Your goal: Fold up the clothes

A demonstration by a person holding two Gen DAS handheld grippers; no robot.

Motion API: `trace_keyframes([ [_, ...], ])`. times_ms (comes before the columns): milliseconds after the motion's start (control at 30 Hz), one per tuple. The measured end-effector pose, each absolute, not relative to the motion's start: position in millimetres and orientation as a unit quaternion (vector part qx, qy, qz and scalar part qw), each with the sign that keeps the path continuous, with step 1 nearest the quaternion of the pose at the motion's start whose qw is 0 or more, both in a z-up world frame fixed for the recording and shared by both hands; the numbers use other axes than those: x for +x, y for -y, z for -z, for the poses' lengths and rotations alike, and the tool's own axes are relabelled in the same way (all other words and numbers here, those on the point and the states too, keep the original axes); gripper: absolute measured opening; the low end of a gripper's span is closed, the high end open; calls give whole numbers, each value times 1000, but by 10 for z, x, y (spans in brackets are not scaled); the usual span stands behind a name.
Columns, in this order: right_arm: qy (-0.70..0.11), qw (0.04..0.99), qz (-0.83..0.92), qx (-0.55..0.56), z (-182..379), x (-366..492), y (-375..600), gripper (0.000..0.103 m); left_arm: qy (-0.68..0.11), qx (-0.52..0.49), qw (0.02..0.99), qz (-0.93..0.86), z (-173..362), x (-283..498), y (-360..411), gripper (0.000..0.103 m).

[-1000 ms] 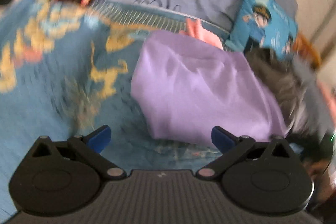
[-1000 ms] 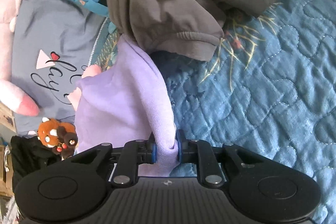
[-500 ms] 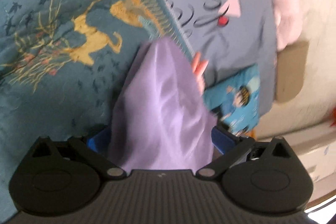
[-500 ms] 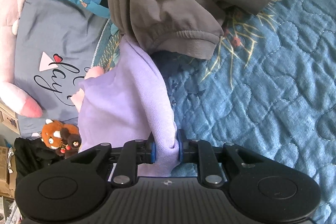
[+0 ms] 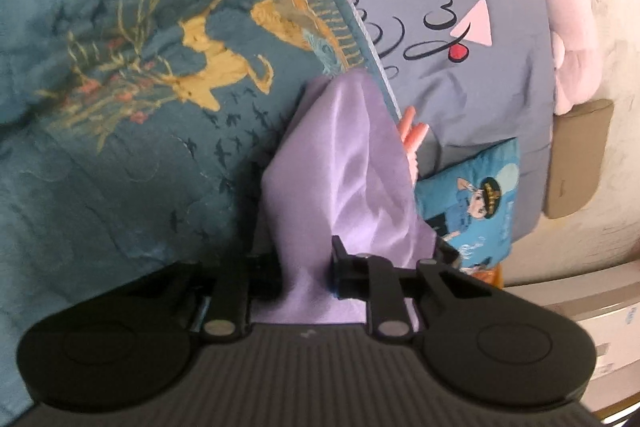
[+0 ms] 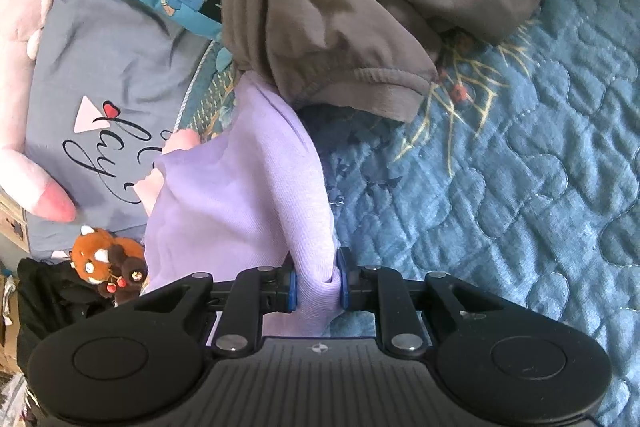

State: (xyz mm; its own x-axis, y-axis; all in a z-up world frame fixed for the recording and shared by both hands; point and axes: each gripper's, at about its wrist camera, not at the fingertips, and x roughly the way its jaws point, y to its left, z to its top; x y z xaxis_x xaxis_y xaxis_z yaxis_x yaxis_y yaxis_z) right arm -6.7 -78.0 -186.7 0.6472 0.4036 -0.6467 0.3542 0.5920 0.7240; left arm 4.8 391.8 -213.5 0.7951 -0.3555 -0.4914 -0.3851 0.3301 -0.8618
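A lilac garment [image 5: 340,163] lies on the blue quilted bedspread [image 5: 100,147], running away from the camera toward the pillow. My left gripper [image 5: 306,269] is shut on its near edge, cloth bunched between the fingers. In the right wrist view the same lilac garment [image 6: 248,187] stretches up and left, and my right gripper [image 6: 316,285] is shut on a folded corner of it. Its far end tucks under a heap of grey-brown clothes [image 6: 360,7].
A grey pillow with script lettering [image 5: 460,39] and a blue cartoon cushion [image 5: 476,203] lie past the garment. A pink plush toy [image 6: 24,99] and a small red-brown plush [image 6: 100,261] sit at the pillow side. Blue quilt [image 6: 520,187] spreads to the right.
My left gripper swung in over the lilac garment's edge and went from open to shut on it. The right gripper stayed shut on its corner, with the view barely shifting.
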Motion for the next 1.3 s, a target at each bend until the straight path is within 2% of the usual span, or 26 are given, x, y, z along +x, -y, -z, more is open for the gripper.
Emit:
trace_keyframes([
  [300,-445,806,-35,388,1603,-176,834,18,-337,-499,796,-61,1714,-466,-3649,17],
  [633,-482,785,-42,387,1716,-727,1154,18,-398,-464,785,-96,1528,-1422,-3338,19],
  [733,-482,786,-46,383,1770,-811,1169,22,-408,-436,795,-109,1462,-1565,-3303,20],
  [833,-485,792,-39,367,1725,-825,1187,36,-409,-369,825,-128,1222,-1634,-3244,20],
  [900,-482,799,-27,358,1659,-833,1255,48,-404,-313,848,-140,991,-1665,-3203,31],
  [967,-467,810,-11,354,1579,-861,1385,55,-394,-271,866,-144,768,-1684,-3200,68],
  [1033,-450,821,4,352,1480,-855,1532,55,-381,-252,879,-135,585,-1636,-3210,82],
  [1100,-430,829,-1,358,1357,-801,1635,57,-368,-237,891,-117,417,-1537,-3207,84],
  [1167,-410,827,-42,383,1261,-694,1646,59,-364,-236,898,-74,323,-1303,-3127,95],
  [1233,-404,818,-90,399,1214,-512,1529,61,-369,-234,899,-33,291,-1052,-2978,100],
  [1300,-405,840,-94,349,1150,-307,1302,61,-392,-208,896,-16,325,-733,-2745,102],
])
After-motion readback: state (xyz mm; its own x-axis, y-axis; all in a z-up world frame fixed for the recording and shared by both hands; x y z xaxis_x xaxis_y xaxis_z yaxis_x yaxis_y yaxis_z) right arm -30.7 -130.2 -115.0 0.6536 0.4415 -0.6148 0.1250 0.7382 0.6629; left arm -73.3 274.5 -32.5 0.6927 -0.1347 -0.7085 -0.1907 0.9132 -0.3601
